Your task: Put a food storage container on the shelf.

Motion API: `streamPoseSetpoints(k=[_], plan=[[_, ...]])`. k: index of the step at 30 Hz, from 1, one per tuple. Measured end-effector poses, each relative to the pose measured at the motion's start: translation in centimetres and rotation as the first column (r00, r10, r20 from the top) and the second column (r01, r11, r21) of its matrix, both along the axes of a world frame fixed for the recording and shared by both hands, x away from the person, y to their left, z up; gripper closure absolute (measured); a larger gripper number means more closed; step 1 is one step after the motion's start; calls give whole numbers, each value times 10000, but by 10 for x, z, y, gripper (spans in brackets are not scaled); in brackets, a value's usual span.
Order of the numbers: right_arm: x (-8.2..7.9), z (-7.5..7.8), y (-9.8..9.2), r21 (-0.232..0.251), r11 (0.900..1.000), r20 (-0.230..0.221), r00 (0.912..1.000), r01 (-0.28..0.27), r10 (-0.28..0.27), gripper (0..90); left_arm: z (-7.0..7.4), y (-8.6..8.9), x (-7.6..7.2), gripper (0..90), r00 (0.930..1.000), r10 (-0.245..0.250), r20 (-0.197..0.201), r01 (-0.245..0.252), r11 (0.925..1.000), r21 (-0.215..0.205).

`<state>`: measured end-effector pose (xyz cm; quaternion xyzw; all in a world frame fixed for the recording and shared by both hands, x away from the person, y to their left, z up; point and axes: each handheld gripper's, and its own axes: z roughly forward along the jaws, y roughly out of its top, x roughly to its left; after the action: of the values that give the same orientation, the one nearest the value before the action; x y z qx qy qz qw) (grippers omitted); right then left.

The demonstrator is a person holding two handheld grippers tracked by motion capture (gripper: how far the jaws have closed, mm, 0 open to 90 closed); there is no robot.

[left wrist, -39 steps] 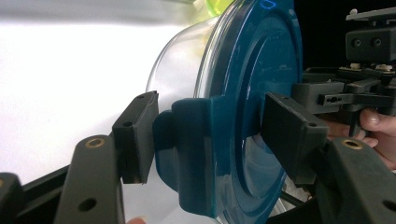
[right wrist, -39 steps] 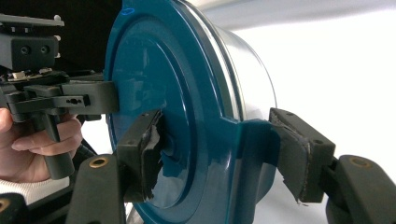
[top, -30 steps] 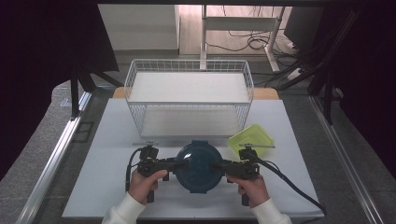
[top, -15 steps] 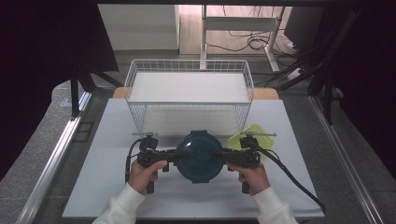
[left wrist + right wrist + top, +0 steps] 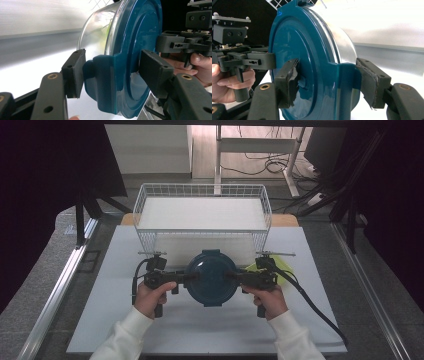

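I hold my left gripper [image 5: 184,277] and right gripper [image 5: 235,278] level, each pinching a clip of the round teal-lidded glass container [image 5: 211,277] between them (its base hidden underneath).

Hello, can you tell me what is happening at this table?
A person holds a round clear container with a dark teal lid between two handheld tongs. The left tongs clamp one lid latch, the right tongs the opposite one. The container hangs above the white table, just in front of the white wire basket. A yellow-green thing lies beside it.
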<state>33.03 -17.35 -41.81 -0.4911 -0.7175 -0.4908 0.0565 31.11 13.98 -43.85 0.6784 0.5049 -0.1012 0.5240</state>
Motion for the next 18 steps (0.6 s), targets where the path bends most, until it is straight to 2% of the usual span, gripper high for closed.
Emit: streamPoseSetpoints(k=[14, 18], plan=[[13, 21, 0, 80, 10000, 298, 9996, -26, 23, 371, 23, 2, 14, 402, 9998, 7, 199, -6, 10000, -61], [17, 31, 0, 181, 9998, 400, 9992, 27, -35, 372, 34, 2, 18, 403, 9993, 53, 367, -51, 10000, -51]])
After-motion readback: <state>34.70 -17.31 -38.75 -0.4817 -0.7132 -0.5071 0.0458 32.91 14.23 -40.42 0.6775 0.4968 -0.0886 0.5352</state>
